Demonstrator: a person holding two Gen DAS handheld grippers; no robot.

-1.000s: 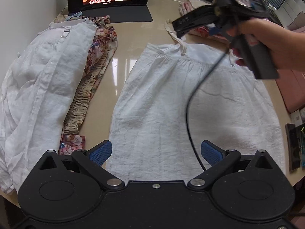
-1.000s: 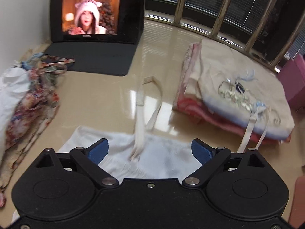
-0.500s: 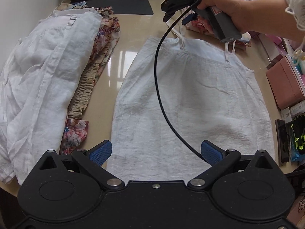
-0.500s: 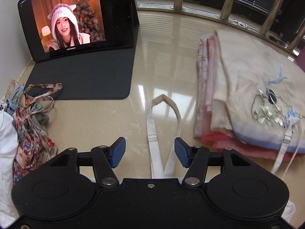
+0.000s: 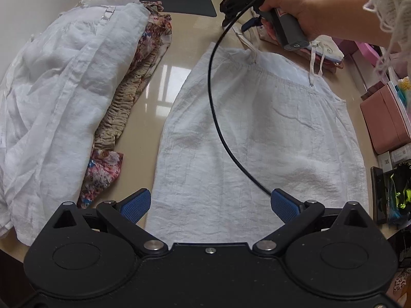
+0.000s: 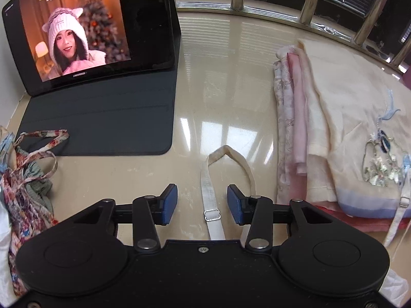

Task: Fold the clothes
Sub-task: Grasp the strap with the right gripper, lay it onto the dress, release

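A white strappy dress (image 5: pixel 257 133) lies flat on the beige table, hem towards me. My left gripper (image 5: pixel 209 205) is open and empty just above the hem. My right gripper (image 6: pixel 202 201) is partly open, its blue pads either side of the dress's left shoulder strap (image 6: pixel 212 192), which lies looped on the table; the pads do not touch it. In the left wrist view the right gripper (image 5: pixel 240 12) hovers at the dress's far left corner, held by a hand.
A heap of white and floral clothes (image 5: pixel 64 89) lies to the left. A stack of folded clothes (image 6: pixel 346 133) sits at the far right. A tablet (image 6: pixel 84 30) on a dark mat (image 6: pixel 102 123) stands at the back. Pink boxes (image 5: pixel 385 118) line the right edge.
The right gripper has moved forward and down over the shoulder strap, and its jaws have narrowed from wide open. The left gripper has stayed over the hem.
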